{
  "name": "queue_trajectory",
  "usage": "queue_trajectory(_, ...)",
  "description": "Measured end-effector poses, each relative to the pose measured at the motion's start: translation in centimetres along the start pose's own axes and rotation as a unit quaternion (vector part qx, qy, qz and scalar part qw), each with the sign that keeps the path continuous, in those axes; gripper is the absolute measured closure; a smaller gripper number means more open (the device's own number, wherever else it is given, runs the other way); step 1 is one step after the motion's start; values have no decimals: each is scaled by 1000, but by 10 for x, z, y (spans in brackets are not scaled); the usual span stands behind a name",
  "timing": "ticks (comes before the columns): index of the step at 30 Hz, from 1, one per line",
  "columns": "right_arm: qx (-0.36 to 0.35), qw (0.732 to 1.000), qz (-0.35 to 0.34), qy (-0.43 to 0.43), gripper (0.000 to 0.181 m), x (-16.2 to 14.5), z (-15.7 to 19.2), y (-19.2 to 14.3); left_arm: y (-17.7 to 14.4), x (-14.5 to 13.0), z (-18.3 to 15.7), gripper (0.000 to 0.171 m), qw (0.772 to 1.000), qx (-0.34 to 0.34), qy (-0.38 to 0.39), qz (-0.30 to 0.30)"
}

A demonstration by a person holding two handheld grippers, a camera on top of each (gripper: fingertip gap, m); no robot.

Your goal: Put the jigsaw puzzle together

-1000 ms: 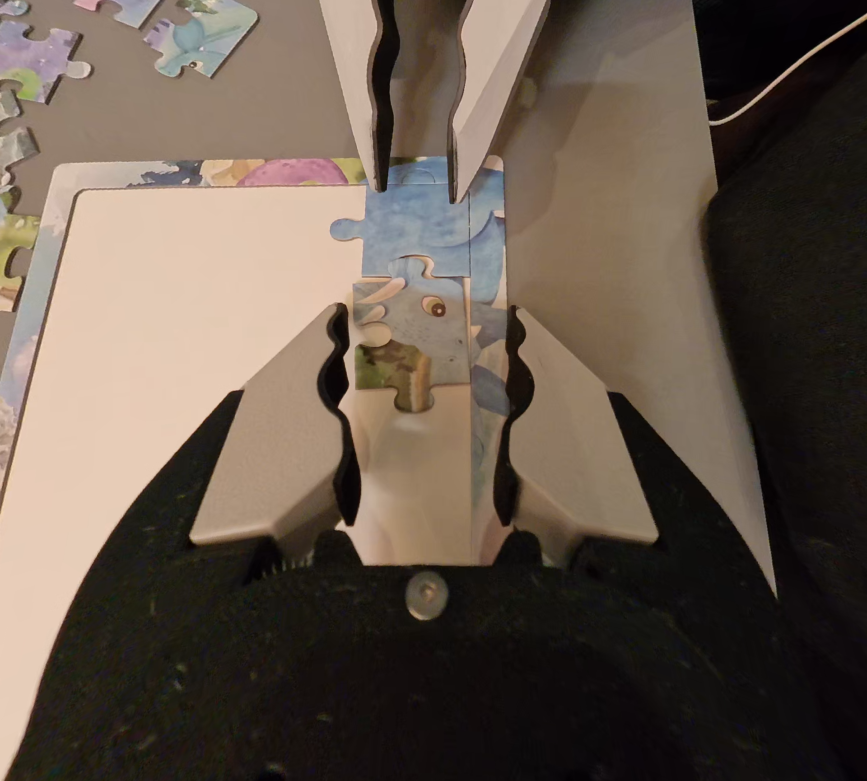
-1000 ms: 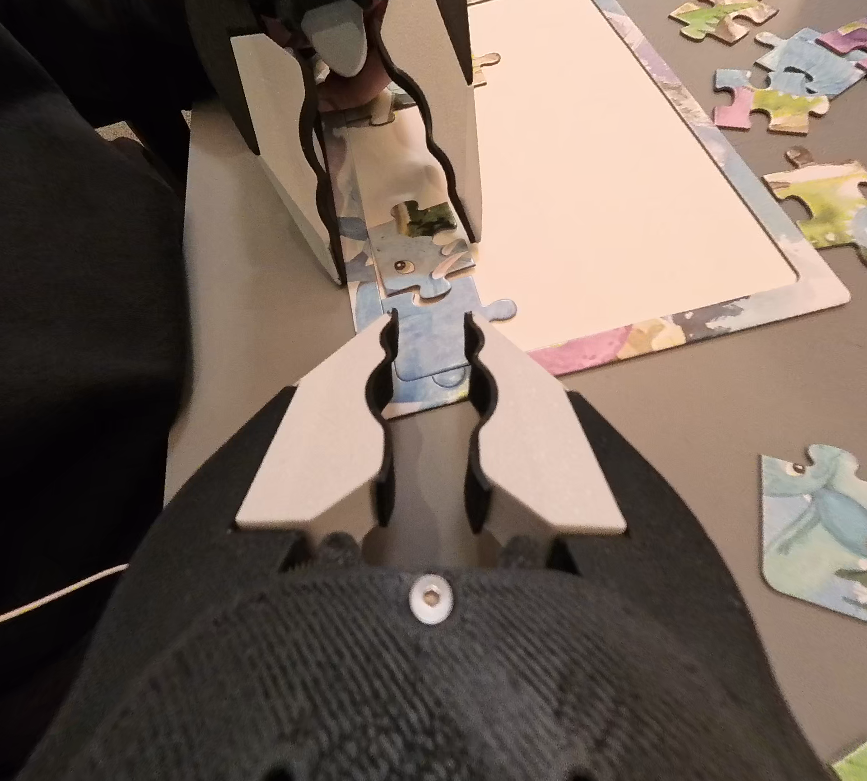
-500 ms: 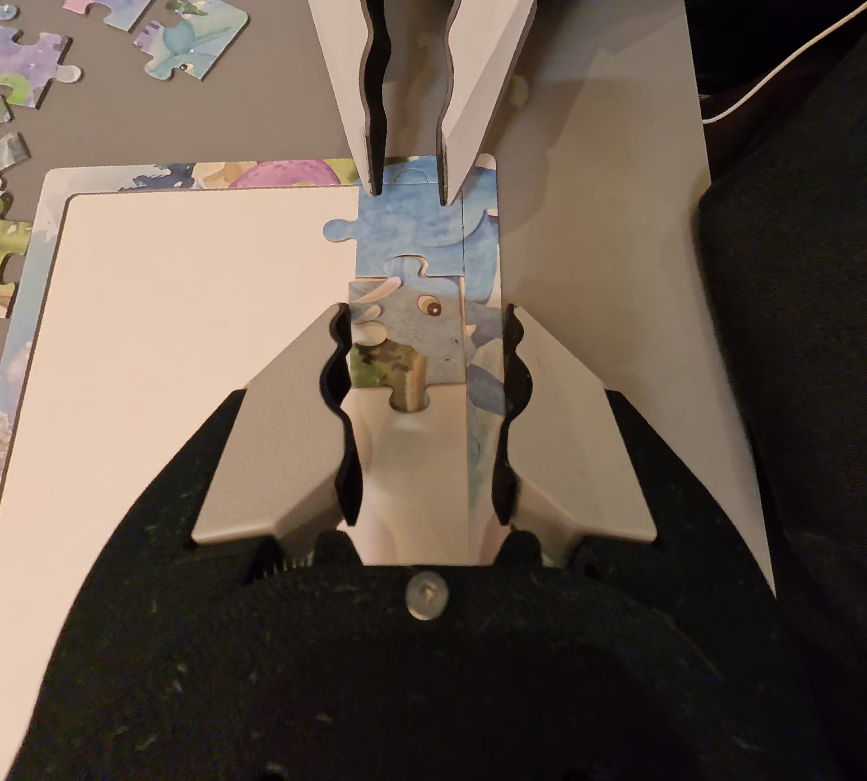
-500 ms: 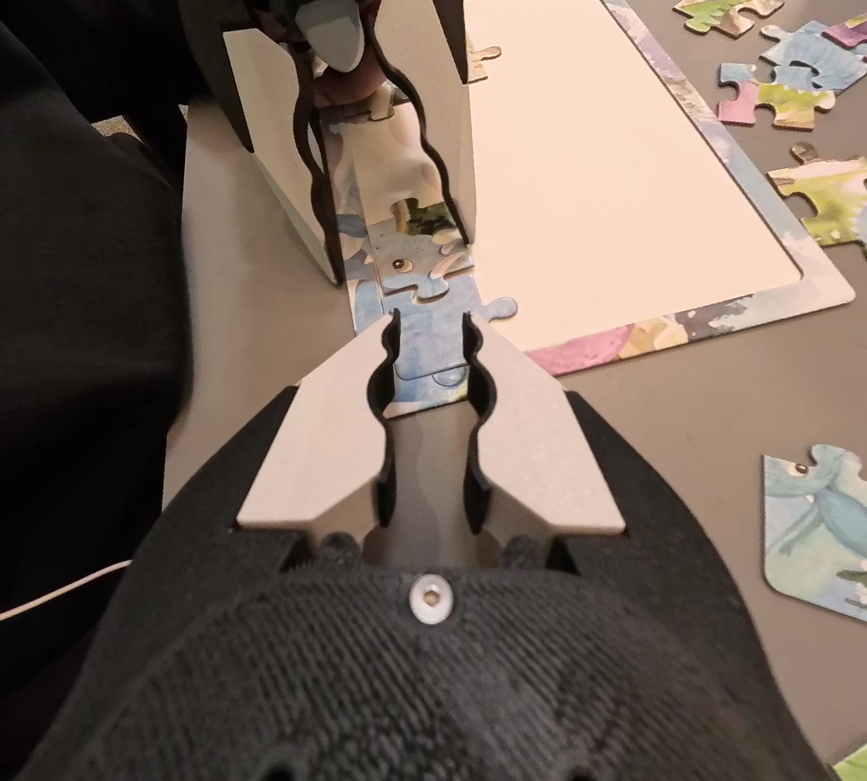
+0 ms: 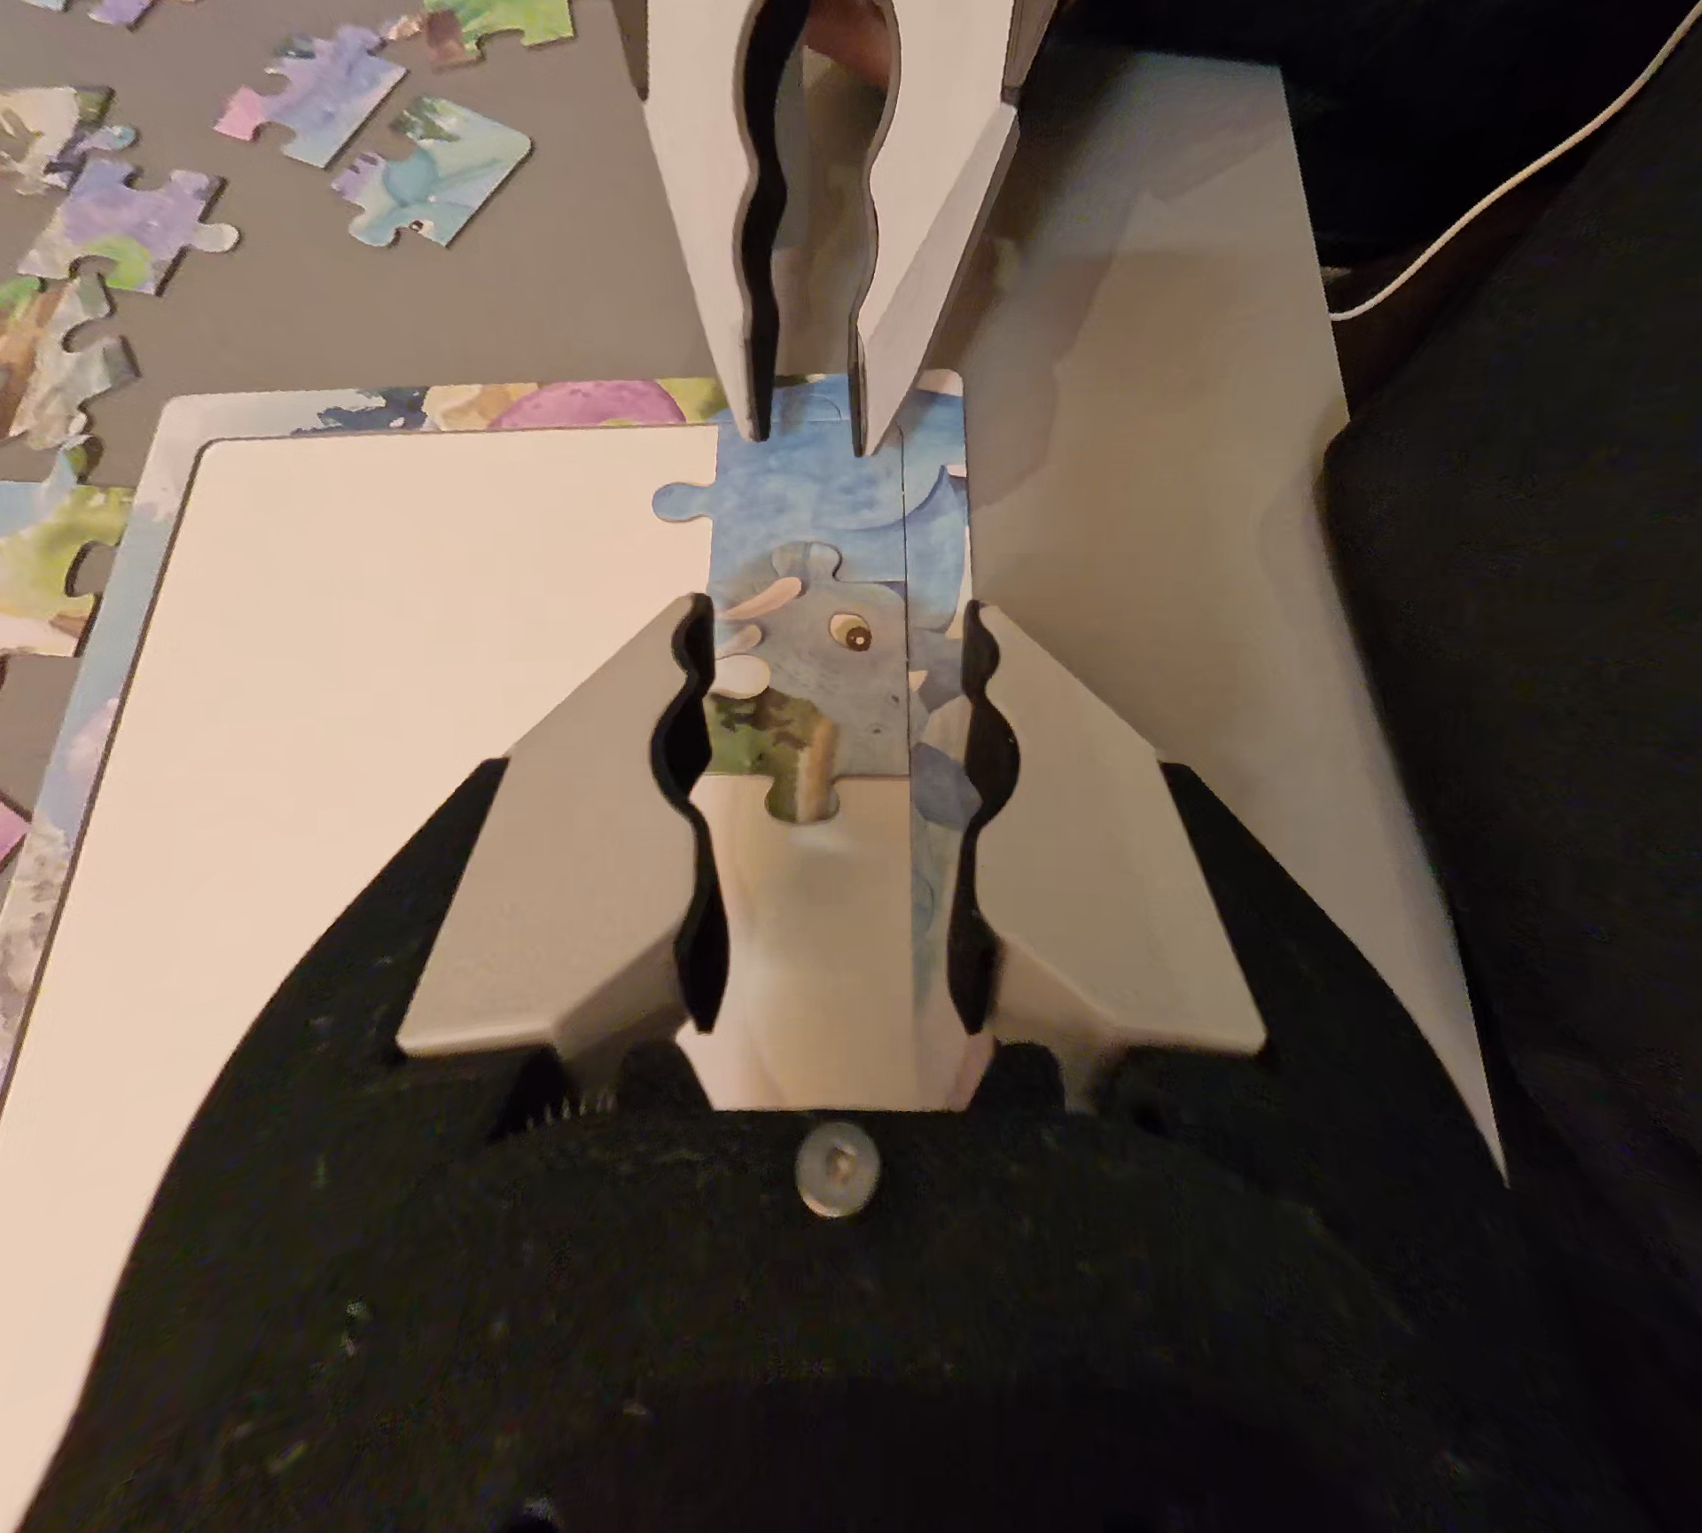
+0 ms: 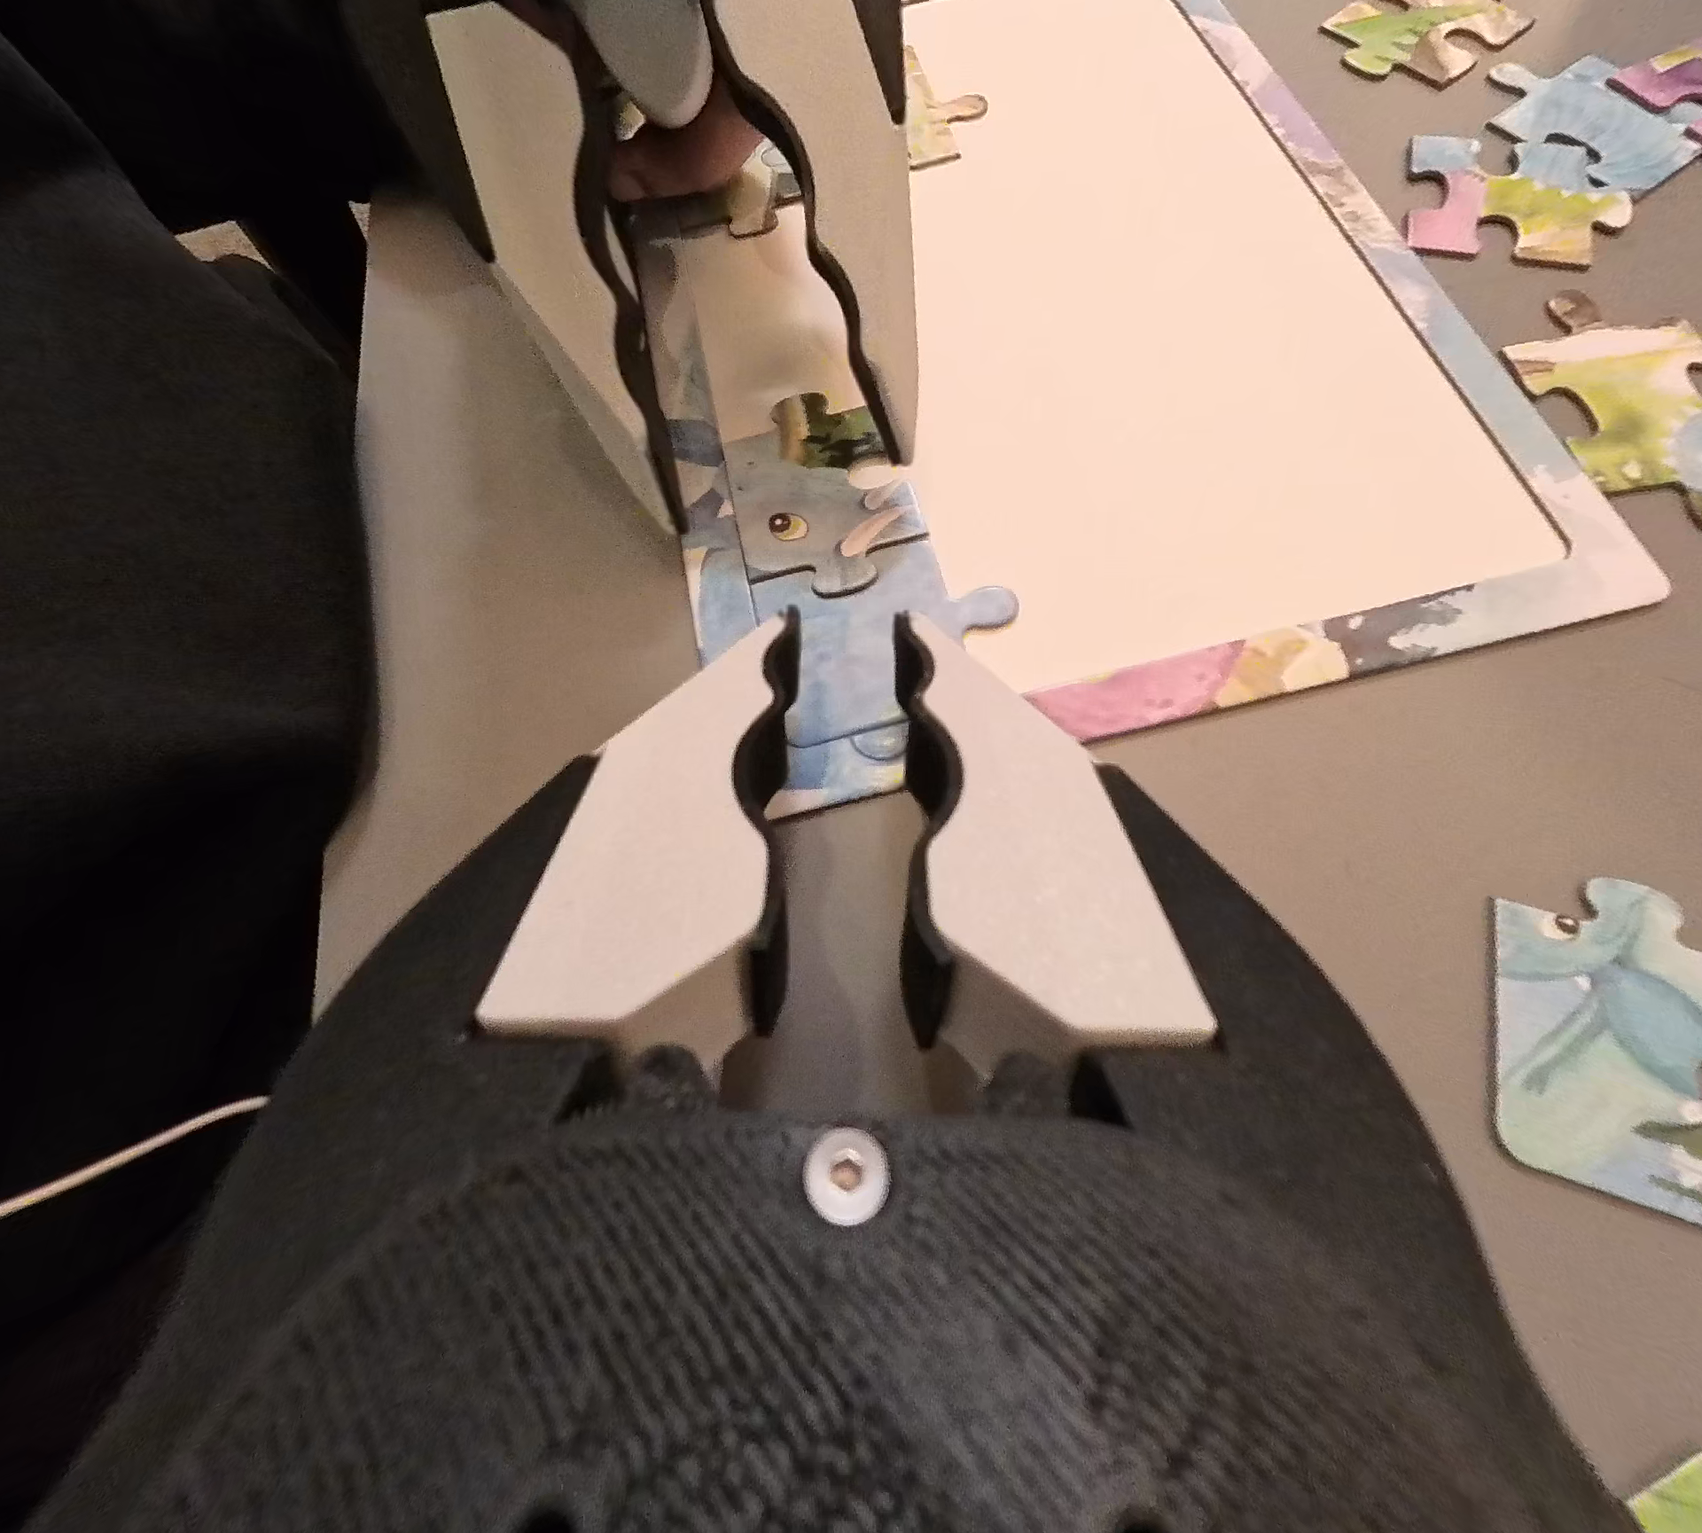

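A white puzzle tray (image 5: 414,660) with a coloured frame lies on the grey table; it also shows in the right wrist view (image 6: 1151,291). A blue piece (image 5: 810,503) sits in its corner, and a dinosaur-eye piece (image 5: 829,660) joins it by a tab. My left gripper (image 5: 838,623) is open and straddles the eye piece. My right gripper (image 5: 810,439) is narrowly open and empty, with its tips down on the blue piece (image 6: 856,641). In the right wrist view my right gripper (image 6: 843,618) faces the left gripper (image 6: 787,489) over the eye piece (image 6: 801,522).
Several loose pieces lie on the table beside the tray (image 5: 304,107) (image 6: 1547,199). A large blue-green piece (image 6: 1602,1056) lies near my right gripper. Another piece (image 6: 930,116) sits in the tray's far part. Dark clothing and a white cable (image 5: 1520,162) are along the table edge. The tips of both grippers are at nearly the same place.
The eye piece has shifted sideways into line with the blue piece, its tab in the socket. Both grippers have kept their openings and stayed over the two pieces.
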State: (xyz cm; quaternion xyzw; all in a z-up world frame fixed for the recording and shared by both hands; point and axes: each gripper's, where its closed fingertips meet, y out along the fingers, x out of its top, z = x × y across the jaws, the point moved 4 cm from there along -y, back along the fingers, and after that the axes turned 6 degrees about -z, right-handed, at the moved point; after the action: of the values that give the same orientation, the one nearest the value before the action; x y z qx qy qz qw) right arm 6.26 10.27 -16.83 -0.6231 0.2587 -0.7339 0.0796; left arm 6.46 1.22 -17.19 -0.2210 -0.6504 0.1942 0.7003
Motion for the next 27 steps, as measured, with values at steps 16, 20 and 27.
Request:
queue_trajectory(16,-25,999,20,-16,181,6,3,22,-4,-6,16,162,999,40,-24,9)
queue_trajectory(20,-26,999,37,-18,181,3,4,25,-2,-8,14,164,999,36,-17,23)
queue_trajectory(27,-23,999,45,-13,181,1,3,27,0,-10,11,169,999,26,-11,34)
